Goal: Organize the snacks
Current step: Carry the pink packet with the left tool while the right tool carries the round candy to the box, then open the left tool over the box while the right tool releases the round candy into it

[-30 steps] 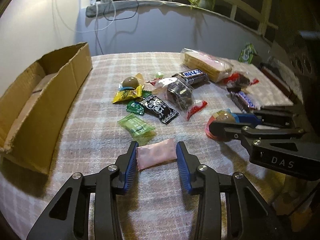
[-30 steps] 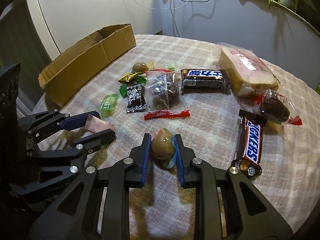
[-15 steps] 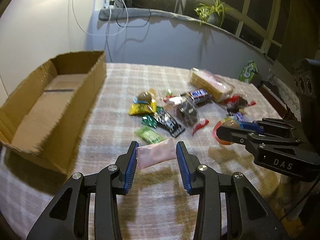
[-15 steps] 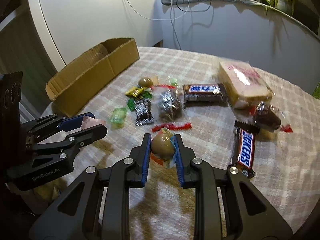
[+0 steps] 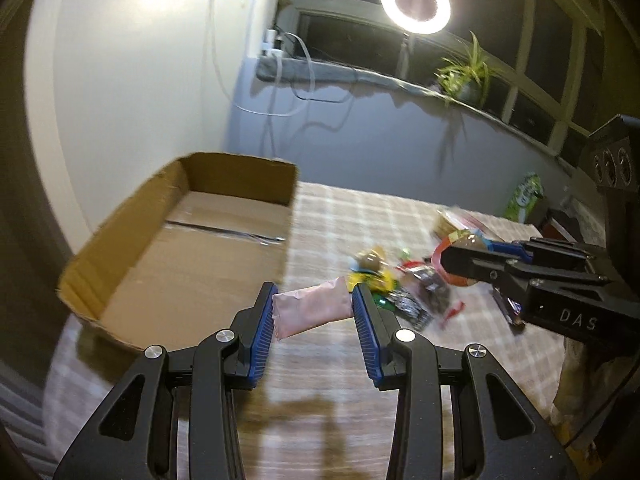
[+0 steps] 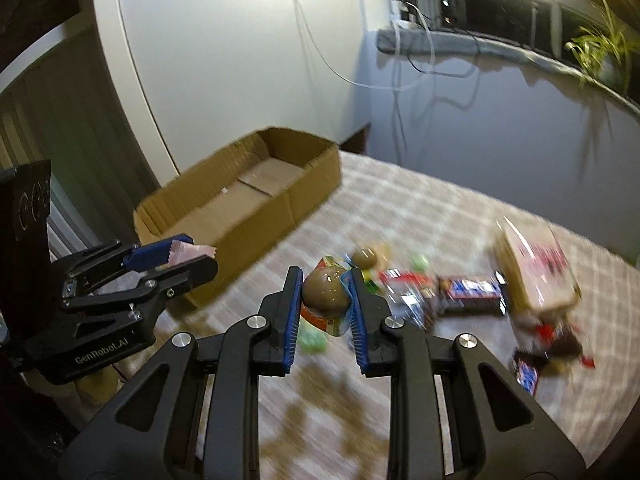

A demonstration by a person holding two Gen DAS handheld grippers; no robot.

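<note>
Hovering above the checked tablecloth (image 5: 332,216), the left gripper (image 5: 313,312) is clamped on a pink packet (image 5: 310,310) that spans its blue pads, with the open cardboard box (image 5: 176,240) lying at about ten o'clock just beyond the fingertips. The right gripper (image 6: 323,300) is also raised off the cloth, squeezing a brown egg-shaped sweet (image 6: 325,293) in a colourful wrapper between its pads. From it the box (image 6: 240,204) sits at eleven o'clock, and the remaining snacks (image 6: 472,292), blurred, lie at two o'clock on the cloth.
</note>
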